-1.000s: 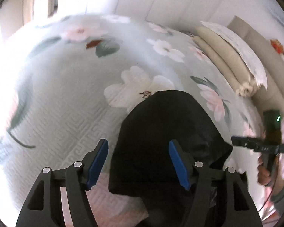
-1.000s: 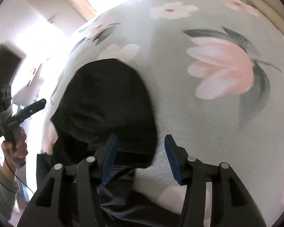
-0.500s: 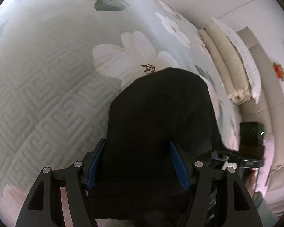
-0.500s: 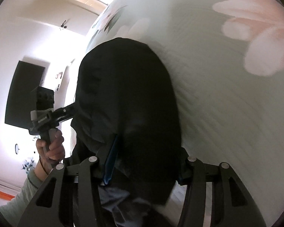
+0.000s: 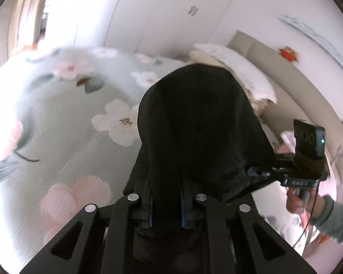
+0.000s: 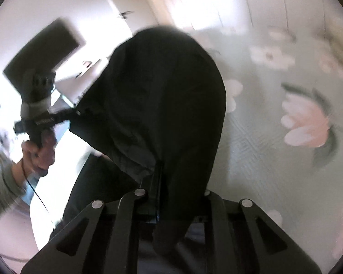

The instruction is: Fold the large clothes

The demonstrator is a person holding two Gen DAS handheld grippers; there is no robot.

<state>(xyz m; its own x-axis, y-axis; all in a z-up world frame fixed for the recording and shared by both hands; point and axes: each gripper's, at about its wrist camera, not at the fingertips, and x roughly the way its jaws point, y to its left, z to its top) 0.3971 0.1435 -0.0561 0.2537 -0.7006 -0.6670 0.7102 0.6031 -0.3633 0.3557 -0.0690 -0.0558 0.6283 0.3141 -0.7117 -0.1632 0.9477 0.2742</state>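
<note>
A large black garment (image 5: 199, 125) lies on the floral bedspread (image 5: 64, 123) and rises toward both grippers. My left gripper (image 5: 165, 207) is shut on its near edge; the cloth runs up between the blue pads. My right gripper (image 6: 171, 196) is shut on the garment's (image 6: 167, 91) other near edge, which drapes over and hides the right finger. Each gripper shows in the other's view: the right gripper (image 5: 258, 173) pinching cloth at the right, the left gripper (image 6: 73, 113) pinching cloth at the left. The garment hangs lifted between them.
Rolled cream bedding and a pillow (image 5: 235, 68) lie along the headboard (image 5: 274, 57) at the far right. White wardrobe doors (image 5: 148, 11) stand beyond the bed. A dark wall screen (image 6: 43, 50) hangs at the left in the right wrist view.
Both grippers went from open around the garment's near edge to shut on it. They have lifted it off the bed and the views have tilted upward.
</note>
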